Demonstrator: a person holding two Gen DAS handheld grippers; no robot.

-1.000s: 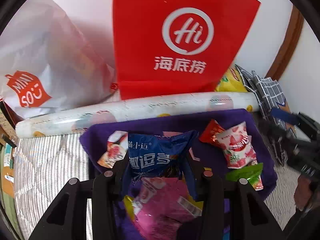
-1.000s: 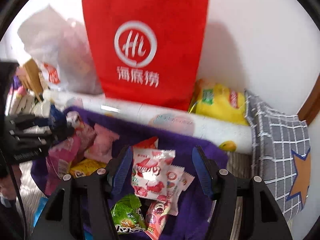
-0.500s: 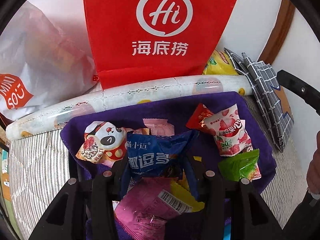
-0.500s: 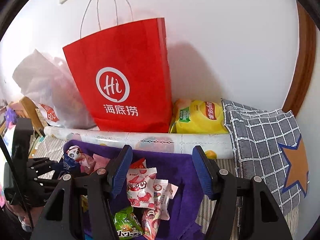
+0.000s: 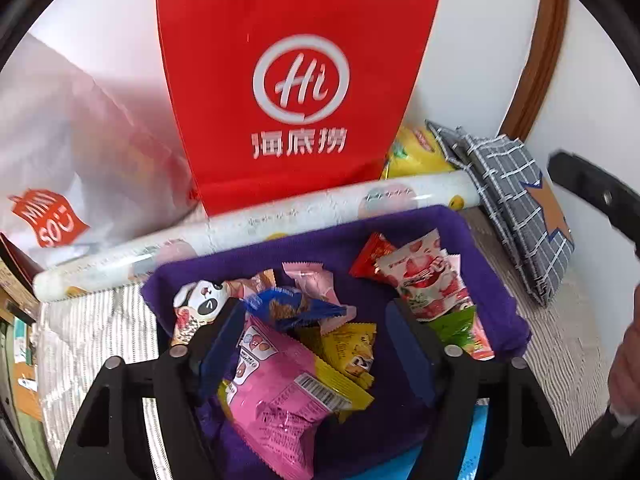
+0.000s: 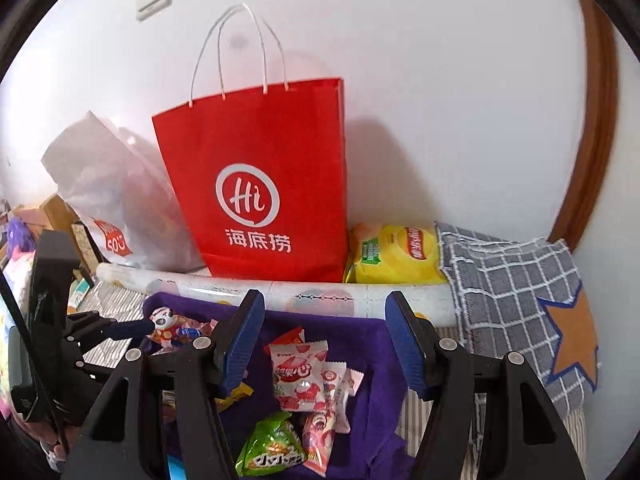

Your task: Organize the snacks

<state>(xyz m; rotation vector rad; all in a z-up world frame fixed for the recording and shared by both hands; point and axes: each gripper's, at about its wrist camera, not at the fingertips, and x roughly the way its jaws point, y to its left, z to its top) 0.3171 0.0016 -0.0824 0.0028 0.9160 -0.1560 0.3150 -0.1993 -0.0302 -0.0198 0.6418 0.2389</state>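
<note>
Just now the left gripper (image 5: 316,332) has opened its jaws, dropping the blue snack packet (image 5: 294,307) onto the pile at the purple cloth's (image 5: 496,292) left edge; right gripper (image 6: 324,340) hovers open, empty.

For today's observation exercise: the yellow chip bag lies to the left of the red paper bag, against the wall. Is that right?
Not quite. The yellow chip bag lies to the right of the red paper bag, against the wall, as the right wrist view shows.
</note>
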